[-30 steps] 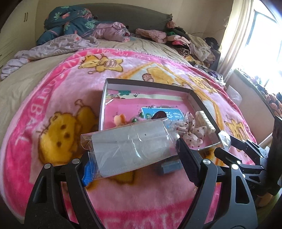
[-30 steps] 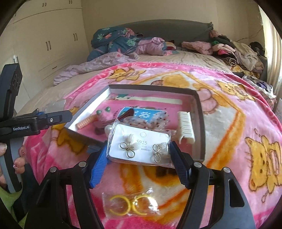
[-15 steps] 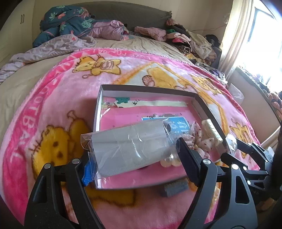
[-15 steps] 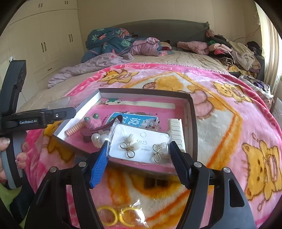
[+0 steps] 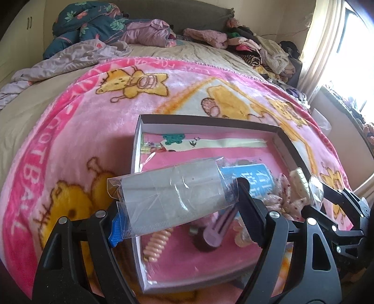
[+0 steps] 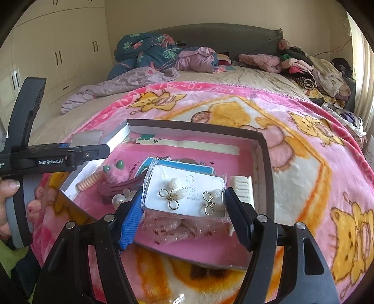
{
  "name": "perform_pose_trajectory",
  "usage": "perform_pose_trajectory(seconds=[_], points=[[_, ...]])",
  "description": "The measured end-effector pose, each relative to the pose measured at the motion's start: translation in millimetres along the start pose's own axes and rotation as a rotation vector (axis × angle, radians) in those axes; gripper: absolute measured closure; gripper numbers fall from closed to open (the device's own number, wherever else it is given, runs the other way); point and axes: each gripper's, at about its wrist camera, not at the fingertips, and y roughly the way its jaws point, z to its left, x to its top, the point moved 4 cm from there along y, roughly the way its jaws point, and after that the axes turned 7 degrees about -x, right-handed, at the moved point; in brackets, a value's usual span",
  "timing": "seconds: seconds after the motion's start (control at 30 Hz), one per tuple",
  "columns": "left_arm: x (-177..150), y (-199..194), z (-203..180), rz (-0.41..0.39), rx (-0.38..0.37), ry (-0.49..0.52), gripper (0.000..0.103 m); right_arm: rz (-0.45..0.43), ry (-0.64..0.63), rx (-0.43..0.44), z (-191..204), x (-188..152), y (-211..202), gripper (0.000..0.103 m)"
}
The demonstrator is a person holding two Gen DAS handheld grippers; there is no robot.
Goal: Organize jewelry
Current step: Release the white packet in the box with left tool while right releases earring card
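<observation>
Left wrist view: close above the box (image 5: 205,121), looking down and forward along the bed toward the headboard (image 5: 163,14). Right wrist view: same heading, slightly to the right and equally near. Shared: box (image 6: 194,125), pink blanket (image 6: 303,149), clothes pile, headboard; each view catches the other gripper at its edge.

A pink cartoon-bear blanket (image 6: 303,140) covers the near part of the bed (image 6: 245,74). Crumpled clothes (image 6: 311,67) pile beside the grey headboard (image 6: 222,38); cream wardrobe doors (image 6: 58,56) stand left, a curtain (image 5: 325,42) right.
</observation>
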Motion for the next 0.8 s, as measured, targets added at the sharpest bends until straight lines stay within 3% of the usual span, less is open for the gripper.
perform_pose_trajectory(seconds=[0.43, 0.8], points=[[9.3, 24.9, 16.0, 0.032, -0.005, -0.021, 0.031, 0.053, -0.019, 0.031, 14.5, 1.1, 33.1, 0.036], [11.1, 31.9, 12.9, 0.044, -0.010, -0.017, 0.031, 0.072, -0.022, 0.049, 23.4, -5.7, 33.8, 0.030]])
